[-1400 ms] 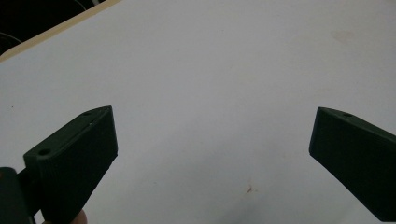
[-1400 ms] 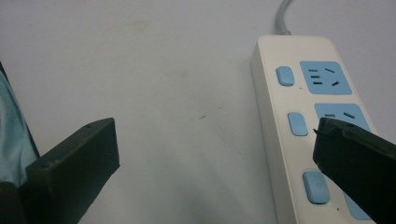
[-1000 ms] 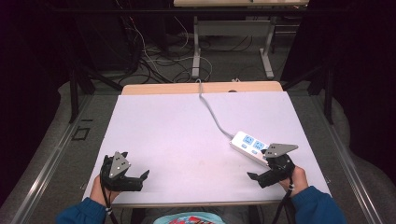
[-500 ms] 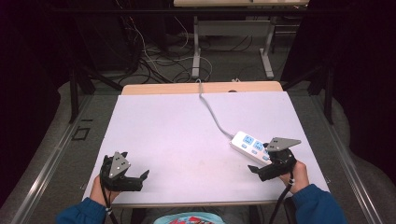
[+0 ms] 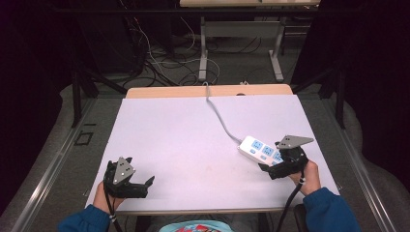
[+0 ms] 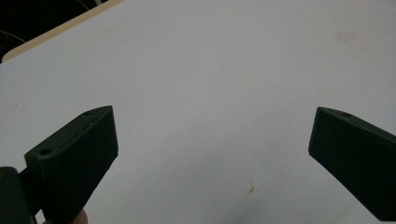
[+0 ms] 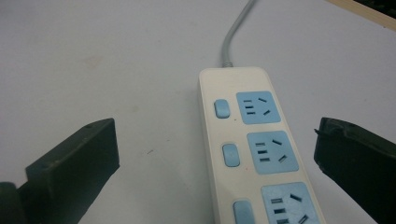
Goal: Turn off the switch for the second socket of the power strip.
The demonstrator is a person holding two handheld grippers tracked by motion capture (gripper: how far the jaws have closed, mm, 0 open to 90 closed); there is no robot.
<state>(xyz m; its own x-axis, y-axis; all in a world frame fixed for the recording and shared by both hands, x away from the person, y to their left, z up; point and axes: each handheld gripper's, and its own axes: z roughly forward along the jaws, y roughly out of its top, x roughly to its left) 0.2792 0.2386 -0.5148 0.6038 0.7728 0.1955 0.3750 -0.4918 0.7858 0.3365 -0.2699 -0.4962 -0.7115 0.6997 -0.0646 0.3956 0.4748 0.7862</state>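
A white power strip (image 5: 256, 149) with blue sockets and blue switches lies on the right part of the white table (image 5: 193, 135). Its grey cable (image 5: 220, 118) runs to the far edge. My right gripper (image 5: 271, 158) is open right at the strip's near end. In the right gripper view, the power strip (image 7: 273, 154) lies between the wide-apart jaws of the right gripper (image 7: 217, 140), nearer the right one, untouched. My left gripper (image 5: 143, 181) rests open near the front left corner. In the left gripper view, the left gripper (image 6: 212, 128) has bare table between its jaws.
A wooden strip (image 5: 208, 91) borders the table's far edge. Behind it are desk legs (image 5: 203, 53) and tangled cables (image 5: 159, 58) on the floor. A black cable (image 5: 290, 203) trails down from the right gripper.
My right gripper has moved slightly away from the person, closer over the power strip's near end. The left gripper has stayed in place.
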